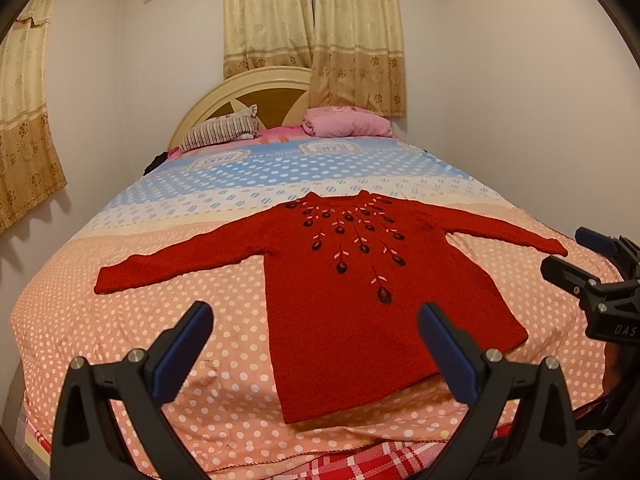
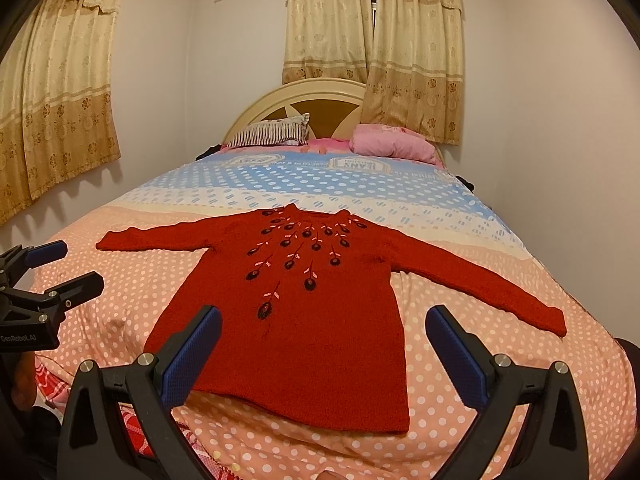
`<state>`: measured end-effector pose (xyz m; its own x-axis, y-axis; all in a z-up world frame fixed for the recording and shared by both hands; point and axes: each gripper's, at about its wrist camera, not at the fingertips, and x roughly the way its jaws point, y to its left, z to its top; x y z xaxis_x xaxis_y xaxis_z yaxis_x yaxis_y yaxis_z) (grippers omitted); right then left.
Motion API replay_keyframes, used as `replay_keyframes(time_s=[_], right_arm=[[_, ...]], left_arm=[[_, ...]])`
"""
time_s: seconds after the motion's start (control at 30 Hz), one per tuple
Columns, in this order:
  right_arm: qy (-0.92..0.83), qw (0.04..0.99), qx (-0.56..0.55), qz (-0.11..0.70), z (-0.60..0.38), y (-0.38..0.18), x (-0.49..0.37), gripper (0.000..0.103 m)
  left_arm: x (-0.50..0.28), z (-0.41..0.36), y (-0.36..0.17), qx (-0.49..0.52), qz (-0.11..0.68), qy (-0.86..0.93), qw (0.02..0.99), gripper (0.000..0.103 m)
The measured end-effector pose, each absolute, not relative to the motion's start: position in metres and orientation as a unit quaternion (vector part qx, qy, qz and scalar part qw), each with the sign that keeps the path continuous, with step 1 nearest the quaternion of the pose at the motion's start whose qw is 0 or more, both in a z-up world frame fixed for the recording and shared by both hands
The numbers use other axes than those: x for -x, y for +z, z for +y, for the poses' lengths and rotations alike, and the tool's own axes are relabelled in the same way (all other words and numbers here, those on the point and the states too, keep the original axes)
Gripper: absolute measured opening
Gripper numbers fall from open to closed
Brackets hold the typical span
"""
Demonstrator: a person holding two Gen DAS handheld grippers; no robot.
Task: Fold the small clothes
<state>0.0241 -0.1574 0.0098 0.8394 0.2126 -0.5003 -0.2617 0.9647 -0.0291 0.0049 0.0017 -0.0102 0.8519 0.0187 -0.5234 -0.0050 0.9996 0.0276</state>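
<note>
A small red knitted sweater (image 1: 340, 300) with dark embroidered flowers lies flat, face up, on the bed, sleeves spread to both sides; it also shows in the right wrist view (image 2: 304, 320). My left gripper (image 1: 316, 316) is open and empty, held above the hem at the foot of the bed. My right gripper (image 2: 324, 320) is open and empty, also above the hem. Each gripper shows in the other's view: the right one (image 1: 576, 256) near the sweater's right cuff, the left one (image 2: 76, 264) near the left cuff.
The bed (image 1: 160, 320) has a polka-dot cover, peach near me, blue farther away. A striped pillow (image 1: 220, 134) and a pink pillow (image 1: 348, 122) lie by the headboard (image 1: 240, 92). Curtains (image 1: 316, 28) hang behind. Walls stand close on both sides.
</note>
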Motion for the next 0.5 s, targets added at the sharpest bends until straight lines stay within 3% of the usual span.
replay_keyframes(time_s=[0.5], right_arm=[[0.126, 0.955, 0.044, 0.263, -0.1584, 0.0050, -0.0284, 0.102]], left_arm=[[-0.0062, 0.0035, -0.0114, -0.014, 0.275, 0.007, 0.961, 0.103]])
